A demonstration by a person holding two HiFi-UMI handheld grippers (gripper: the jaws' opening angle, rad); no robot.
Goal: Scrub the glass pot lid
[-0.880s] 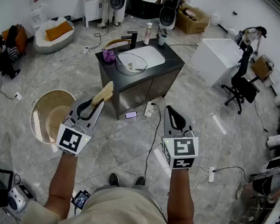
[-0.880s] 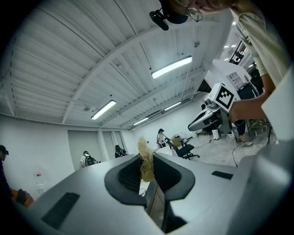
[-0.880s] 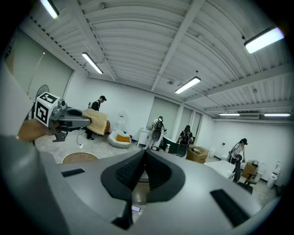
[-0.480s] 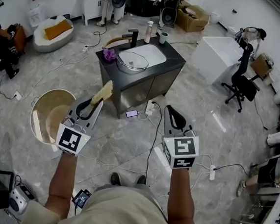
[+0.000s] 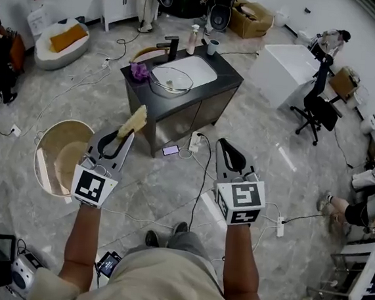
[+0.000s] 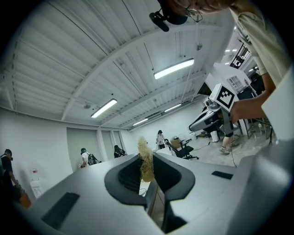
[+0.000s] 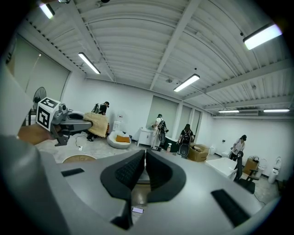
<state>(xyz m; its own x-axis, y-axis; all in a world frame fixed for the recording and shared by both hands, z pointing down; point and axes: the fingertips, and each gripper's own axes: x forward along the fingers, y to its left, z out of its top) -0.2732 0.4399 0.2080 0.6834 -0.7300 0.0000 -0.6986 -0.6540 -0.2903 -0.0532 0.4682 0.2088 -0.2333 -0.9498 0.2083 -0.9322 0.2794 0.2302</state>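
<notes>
The glass pot lid [image 5: 171, 80] lies on a dark vanity counter [image 5: 228, 79], over the left edge of a white sink [image 5: 198, 70], well ahead of both grippers. My left gripper [image 5: 127, 135] is shut on a tan loofah sponge [image 5: 134, 122], which pokes out past its tips. The sponge [image 6: 146, 164] stands pinched between the pads in the left gripper view [image 6: 147, 156]. My right gripper [image 5: 222, 144] is held level beside it, shut, nothing in it [image 7: 145, 154]. The right gripper view also catches the left gripper [image 7: 69, 121] with the sponge [image 7: 97, 123].
A black faucet [image 5: 170, 46], soap bottle [image 5: 192, 40], cup [image 5: 212, 47] and purple cloth [image 5: 139, 71] share the counter. A round wooden tub [image 5: 60, 155] sits on the floor at left. Cables, a phone [image 5: 169, 150] and a power strip [image 5: 194, 142] lie before the cabinet. An office chair [image 5: 315, 110] stands right.
The head view has drifted a little, so the vanity sits slightly further left and up. Both grippers keep the same pose, the left still pinching the sponge.
</notes>
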